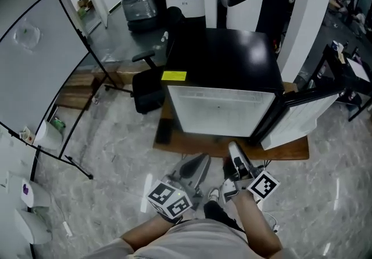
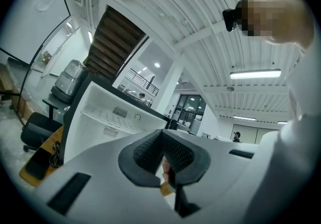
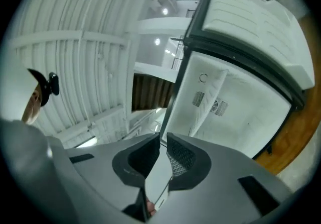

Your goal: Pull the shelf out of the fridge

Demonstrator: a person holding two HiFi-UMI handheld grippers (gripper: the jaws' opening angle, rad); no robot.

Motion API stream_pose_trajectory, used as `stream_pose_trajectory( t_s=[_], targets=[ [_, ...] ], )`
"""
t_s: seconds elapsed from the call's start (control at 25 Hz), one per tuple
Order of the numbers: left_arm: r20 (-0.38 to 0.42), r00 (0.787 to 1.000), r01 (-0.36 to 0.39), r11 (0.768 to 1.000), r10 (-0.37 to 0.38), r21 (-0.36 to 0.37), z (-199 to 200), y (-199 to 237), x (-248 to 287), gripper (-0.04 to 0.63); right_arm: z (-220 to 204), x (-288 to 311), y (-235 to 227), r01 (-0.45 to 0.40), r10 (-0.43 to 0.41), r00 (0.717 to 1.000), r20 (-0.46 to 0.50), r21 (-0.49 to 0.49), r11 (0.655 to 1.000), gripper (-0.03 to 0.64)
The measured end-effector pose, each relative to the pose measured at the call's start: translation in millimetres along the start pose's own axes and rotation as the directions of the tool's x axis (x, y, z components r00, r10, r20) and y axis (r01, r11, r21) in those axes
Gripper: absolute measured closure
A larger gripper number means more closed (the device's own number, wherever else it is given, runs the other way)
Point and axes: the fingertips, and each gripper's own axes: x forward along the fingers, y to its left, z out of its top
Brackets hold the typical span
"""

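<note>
The small black fridge (image 1: 221, 60) is sitting on a wooden board (image 1: 290, 150) on the floor. Its door (image 1: 302, 115) is hanging wide open to the right, so the white inside is showing. That part of the job looks done.

The shelf (image 2: 108, 117) is lying flat inside the fridge, across the middle, pushed all the way in. Nothing is touching it. It is not pulled out yet.

The person is standing in front of the fridge and holding the 2 grippers low and close to the body, well apart from the fridge. The left gripper (image 2: 161, 135) is pointing at the open fridge, and its fingers are pressed together with nothing between them. The right gripper (image 3: 163, 140) is pointing there too, and its fingers are together and holding nothing.

I think almost all the work is waiting: reaching in, opening the fingers, grabbing the front edge of the shelf, and sliding it out.
</note>
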Motion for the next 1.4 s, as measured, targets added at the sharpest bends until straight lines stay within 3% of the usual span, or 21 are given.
stream_pose_trajectory(
  t_s=[0.12, 0.32, 0.48, 0.76, 1.4],
  targets=[
    [-0.009, 1.000, -0.025, 1.000, 0.025, 0.010, 4, 14, 20, 0.589, 15, 25, -32, 0.003, -0.008, 0.999, 0.041, 0.121, 0.993, 0.591],
    [-0.029, 0.997, -0.073, 0.997, 0.074, 0.014, 11, 34, 42, 0.589, 26, 63, -88, 0.055, -0.068, 0.996, 0.052, 0.223, 0.973, 0.588],
    [-0.052, 0.994, -0.091, 0.996, 0.092, 0.023, 12, 52, 46, 0.589, 22, 90, -122, 0.080, -0.097, 0.994, 0.051, 0.275, 0.958, 0.523],
    [-0.077, 0.993, -0.084, 0.996, 0.084, 0.000, 18, 86, 49, 0.589, 25, 130, -167, 0.120, -0.160, 0.982, 0.103, 0.315, 0.942, 0.503],
    [-0.106, 0.994, -0.043, 0.999, 0.039, -0.034, 26, 120, 44, 0.589, 42, 180, -192, 0.088, -0.158, 0.969, 0.191, 0.332, 0.939, 0.492]
  ],
)
